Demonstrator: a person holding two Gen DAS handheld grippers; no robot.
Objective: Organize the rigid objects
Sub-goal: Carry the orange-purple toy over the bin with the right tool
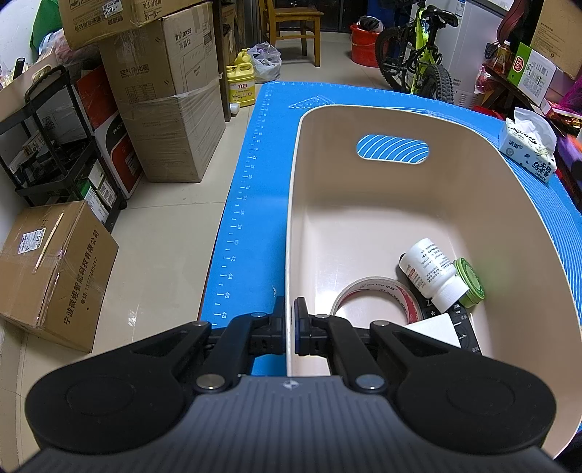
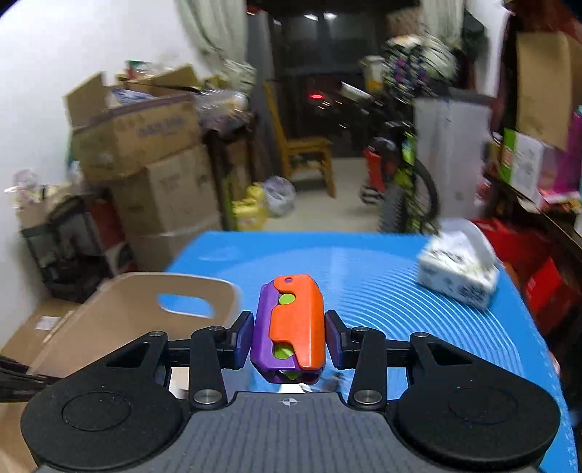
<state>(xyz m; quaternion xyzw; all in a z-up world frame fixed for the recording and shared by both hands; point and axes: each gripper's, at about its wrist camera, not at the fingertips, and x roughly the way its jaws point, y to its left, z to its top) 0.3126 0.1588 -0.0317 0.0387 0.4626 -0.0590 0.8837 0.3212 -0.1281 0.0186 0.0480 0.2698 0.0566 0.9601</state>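
Note:
A beige plastic bin (image 1: 363, 120) stands on a blue mat (image 1: 247, 203). My left gripper (image 1: 290, 320) is shut on the bin's near left rim. Inside the bin lie a white pill bottle (image 1: 433, 271), a green round lid (image 1: 471, 282), a tape roll (image 1: 378, 291), a black remote (image 1: 462, 327) and a white card (image 1: 436, 327). My right gripper (image 2: 289, 334) is shut on an orange and purple toy (image 2: 291, 327) with green parts, held above the mat (image 2: 363, 273), to the right of the bin (image 2: 120, 316).
A tissue pack (image 1: 529, 149) (image 2: 458, 273) lies at the mat's far right. Cardboard boxes (image 1: 163, 94), a black rack (image 1: 54, 145), a yellow jug (image 1: 242, 83), a chair (image 1: 294, 25) and a bicycle (image 1: 418, 58) stand on the floor beyond the table.

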